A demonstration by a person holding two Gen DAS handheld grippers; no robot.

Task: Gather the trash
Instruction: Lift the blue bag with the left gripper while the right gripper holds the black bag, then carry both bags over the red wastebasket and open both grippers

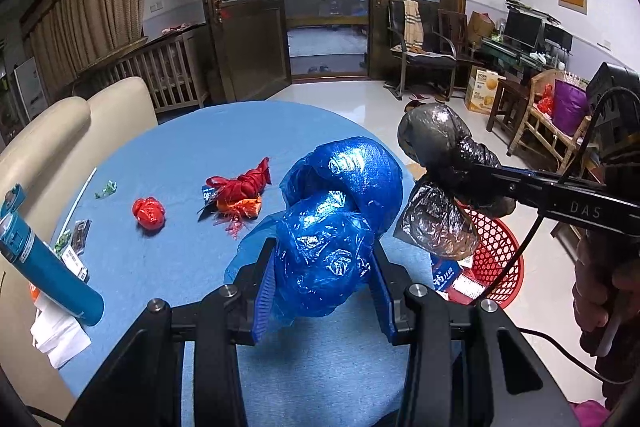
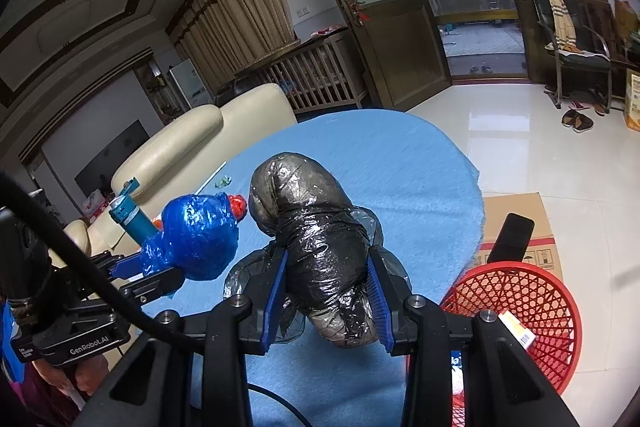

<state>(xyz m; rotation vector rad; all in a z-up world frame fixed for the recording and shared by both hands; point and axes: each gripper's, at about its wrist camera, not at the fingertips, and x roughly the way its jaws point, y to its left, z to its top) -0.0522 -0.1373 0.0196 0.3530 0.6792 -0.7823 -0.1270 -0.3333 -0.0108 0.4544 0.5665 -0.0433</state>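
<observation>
Blue cloth (image 1: 184, 147) covers the round table. Lower centre, the left gripper (image 1: 324, 291) is clamped on a blue plastic bag (image 1: 340, 211). Right of it, the right gripper (image 2: 332, 303) is clamped on a black plastic bag (image 2: 316, 239), near the red basket (image 2: 532, 303). Farther back, centre-left, red wrappers (image 1: 240, 191) lie on the cloth.

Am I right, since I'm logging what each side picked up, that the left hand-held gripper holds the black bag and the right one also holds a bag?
Not quite. The left hand-held gripper holds the blue bag, as the left wrist view shows. The black bag is the one in the right hand-held gripper, seen in the right wrist view.
</observation>
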